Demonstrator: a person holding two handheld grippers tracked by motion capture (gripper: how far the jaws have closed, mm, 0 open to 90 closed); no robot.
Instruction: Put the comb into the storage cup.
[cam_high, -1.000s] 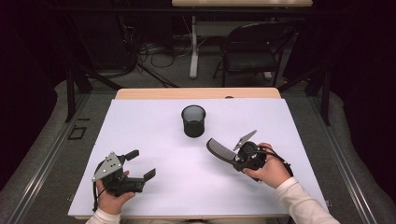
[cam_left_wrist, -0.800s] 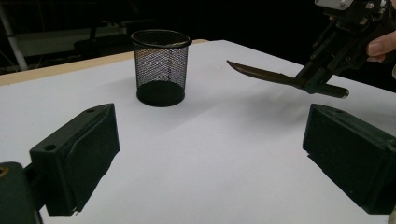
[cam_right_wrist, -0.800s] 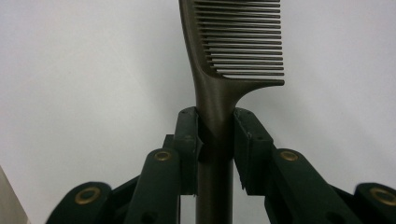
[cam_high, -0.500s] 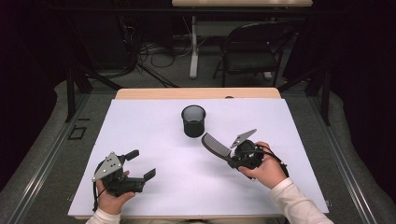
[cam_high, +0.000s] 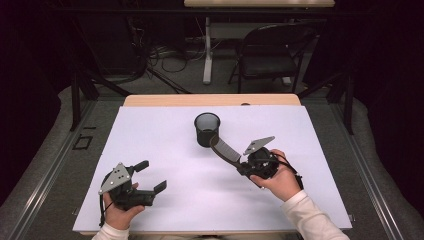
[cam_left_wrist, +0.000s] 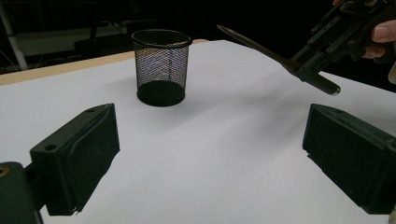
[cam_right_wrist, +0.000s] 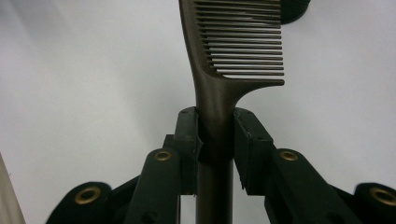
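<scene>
A black mesh cup stands upright on the white table sheet, toward the back middle. My right gripper is shut on the handle of a dark comb. The comb points up and left, its tip close to the cup's right side. My left gripper rests at the front left of the sheet, open, with nothing between its pads.
A black folding chair and a desk leg with cables stand on the floor behind the table. The table's wooden back edge shows beyond the sheet. Bare white sheet lies between the two grippers.
My right gripper has carried the comb left and toward the cup, so its tip now sits near the cup's rim. The left gripper has kept still.
</scene>
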